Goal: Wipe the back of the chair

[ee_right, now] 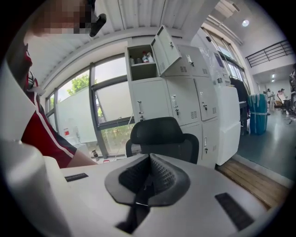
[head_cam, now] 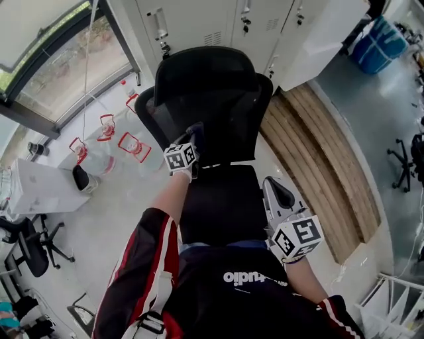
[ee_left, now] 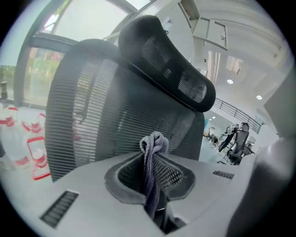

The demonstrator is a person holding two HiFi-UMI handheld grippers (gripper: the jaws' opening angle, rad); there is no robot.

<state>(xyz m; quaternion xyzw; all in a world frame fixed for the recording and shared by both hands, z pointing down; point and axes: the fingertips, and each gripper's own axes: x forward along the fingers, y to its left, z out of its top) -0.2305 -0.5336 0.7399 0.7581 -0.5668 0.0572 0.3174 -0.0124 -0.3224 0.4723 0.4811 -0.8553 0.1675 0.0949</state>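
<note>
A black mesh office chair stands in front of me, its back [head_cam: 205, 93] upright beyond the seat [head_cam: 222, 198]. My left gripper [head_cam: 196, 130] is held against the lower part of the back, shut on a grey cloth [ee_left: 155, 144] that bunches out above the closed jaws. In the left gripper view the mesh back [ee_left: 97, 111] and the headrest [ee_left: 171, 69] fill the frame close ahead. My right gripper [head_cam: 271, 185] hovers by the seat's right side, shut with nothing in it. From the right gripper [ee_right: 147, 178] the chair [ee_right: 159, 139] shows farther off.
Water jugs with red handles [head_cam: 109, 142] stand on the floor left of the chair. White lockers [head_cam: 218, 20] line the wall behind it. A wooden platform [head_cam: 318, 152] runs along the right, with blue bottles [head_cam: 377, 43] beyond. Another office chair [head_cam: 30, 248] stands at the left.
</note>
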